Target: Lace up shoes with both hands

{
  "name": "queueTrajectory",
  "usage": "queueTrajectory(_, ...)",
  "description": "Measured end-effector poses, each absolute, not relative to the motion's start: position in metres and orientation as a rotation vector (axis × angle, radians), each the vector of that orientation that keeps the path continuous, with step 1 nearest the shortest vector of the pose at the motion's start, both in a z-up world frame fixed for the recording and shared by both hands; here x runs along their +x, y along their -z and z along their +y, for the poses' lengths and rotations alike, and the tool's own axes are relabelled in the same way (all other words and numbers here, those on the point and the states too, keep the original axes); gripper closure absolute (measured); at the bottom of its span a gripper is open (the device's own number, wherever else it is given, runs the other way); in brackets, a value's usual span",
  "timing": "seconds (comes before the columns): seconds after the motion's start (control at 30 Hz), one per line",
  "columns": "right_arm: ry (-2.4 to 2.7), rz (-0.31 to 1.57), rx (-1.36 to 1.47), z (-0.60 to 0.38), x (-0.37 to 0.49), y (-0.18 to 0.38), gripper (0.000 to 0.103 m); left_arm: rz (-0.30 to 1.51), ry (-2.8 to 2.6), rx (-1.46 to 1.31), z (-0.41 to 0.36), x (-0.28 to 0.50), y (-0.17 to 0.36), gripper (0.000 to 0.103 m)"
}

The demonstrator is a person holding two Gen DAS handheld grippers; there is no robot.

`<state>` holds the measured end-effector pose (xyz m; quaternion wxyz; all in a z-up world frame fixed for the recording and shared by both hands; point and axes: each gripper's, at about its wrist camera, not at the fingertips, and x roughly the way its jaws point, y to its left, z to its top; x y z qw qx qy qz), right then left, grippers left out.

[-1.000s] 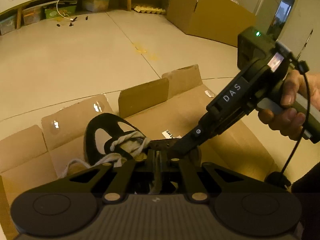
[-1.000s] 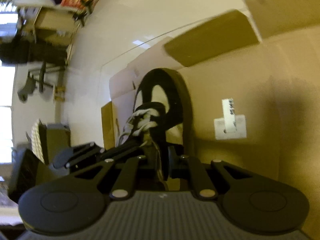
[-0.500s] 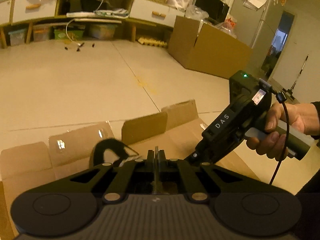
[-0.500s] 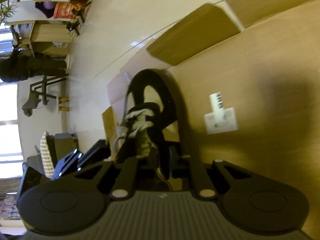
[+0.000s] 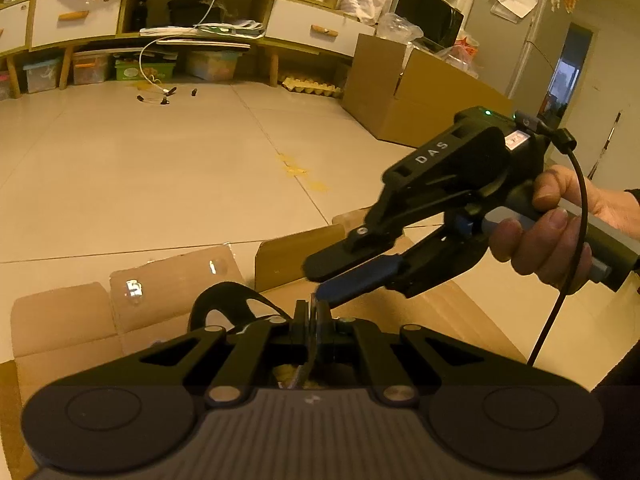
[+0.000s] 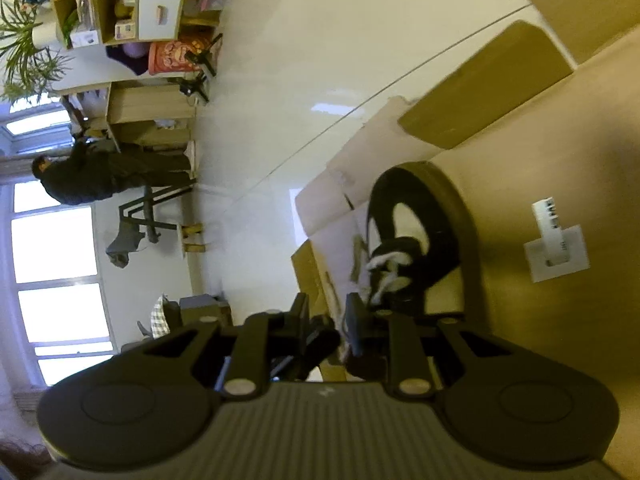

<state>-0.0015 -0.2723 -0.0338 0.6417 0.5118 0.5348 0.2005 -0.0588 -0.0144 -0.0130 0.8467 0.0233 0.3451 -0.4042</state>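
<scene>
A black shoe (image 6: 432, 216) with whitish laces (image 6: 384, 268) lies on flattened cardboard (image 6: 560, 140); its heel (image 5: 224, 300) shows in the left wrist view just beyond my left gripper. My left gripper (image 5: 313, 312) is shut on a thin lace end that passes between its fingers. My right gripper (image 5: 324, 280) is open, raised above the shoe, its fingers (image 5: 360, 276) spread just above the left gripper's tips. In the right wrist view the right gripper (image 6: 326, 314) stands open near the laces, with the left gripper's tip between its fingers.
The flattened cardboard (image 5: 64, 320) lies on a tiled floor (image 5: 160, 168). A large cardboard box (image 5: 416, 96) stands at the back right, low cabinets (image 5: 160, 24) along the far wall. A person (image 6: 100, 176) sits at a desk far off. A white label (image 6: 556, 240) is on the cardboard.
Both grippers have risen away from the shoe. The right gripper, shut at the laces a second ago, has let go and opened. The left gripper stays shut on the lace.
</scene>
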Motion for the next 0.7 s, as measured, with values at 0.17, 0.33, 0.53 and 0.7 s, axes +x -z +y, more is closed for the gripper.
queueTrajectory(0.17, -0.461, 1.211, 1.110, -0.261, 0.002, 0.031, 0.100, 0.732, 0.848, 0.045, -0.013, -0.058, 0.013, 0.100)
queueTrajectory(0.33, -0.459, 1.195, 1.106, -0.260, 0.003, 0.030, 0.100, 0.779, 0.832, 0.053, -0.012, -0.055, 0.017, 0.095)
queueTrajectory(0.53, -0.452, 1.202, 1.129, -0.263, 0.003, 0.033, 0.100, 0.774, 0.858, 0.034, -0.010, -0.056, 0.016, 0.101)
queueTrajectory(0.7, -0.383, 1.206, 1.023, -0.268, 0.000, 0.031, 0.078, 0.810, 0.810, 0.108, -0.015, -0.054, 0.021, 0.101)
